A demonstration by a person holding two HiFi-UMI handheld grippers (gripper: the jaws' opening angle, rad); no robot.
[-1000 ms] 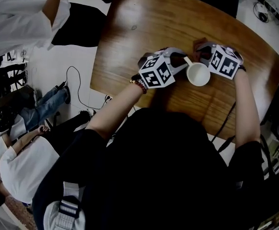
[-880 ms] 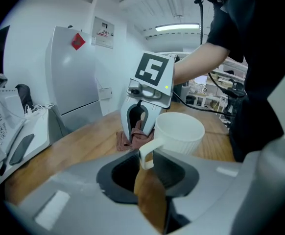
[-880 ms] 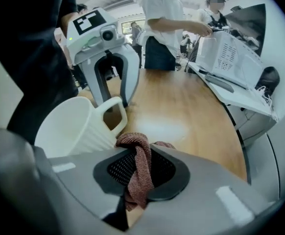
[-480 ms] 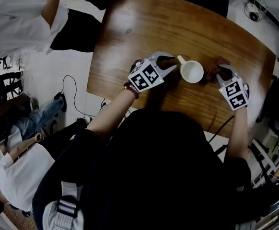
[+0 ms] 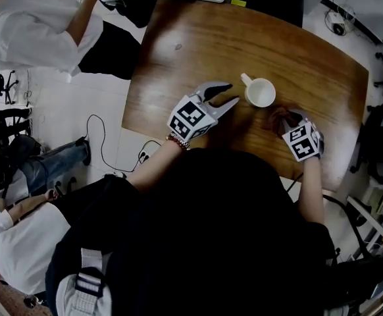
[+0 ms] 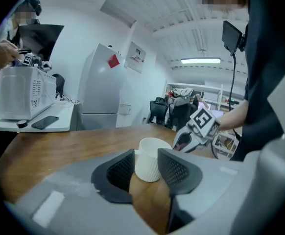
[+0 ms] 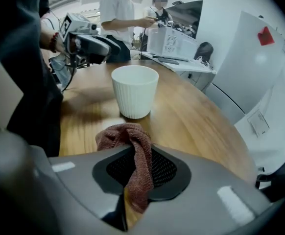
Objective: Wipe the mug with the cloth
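Observation:
The white ribbed mug [image 5: 260, 92] stands upright on the wooden table [image 5: 198, 45], its handle toward the far left. My left gripper [image 5: 223, 97] is a short way left of the mug with its jaws opening; nothing is held, and the mug [image 6: 152, 158] shows just beyond its fingertips. My right gripper [image 5: 287, 125] rests near the table's front right, shut on the reddish-brown cloth [image 5: 277, 116]. In the right gripper view the cloth [image 7: 132, 146] hangs pinched between the jaws, with the mug [image 7: 134, 97] a little ahead and apart from it.
A person in a white shirt [image 5: 27, 25] stands past the table's left corner by a side table with a microwave [image 6: 20, 92] and a phone [image 6: 44, 122]. Cables [image 5: 106, 130] lie on the floor at left. Another person sits low left [image 5: 20, 229].
My left gripper has let go at the mug's handle, drawn back left and spread its jaws. The right gripper carried the cloth away from the mug, toward the front right.

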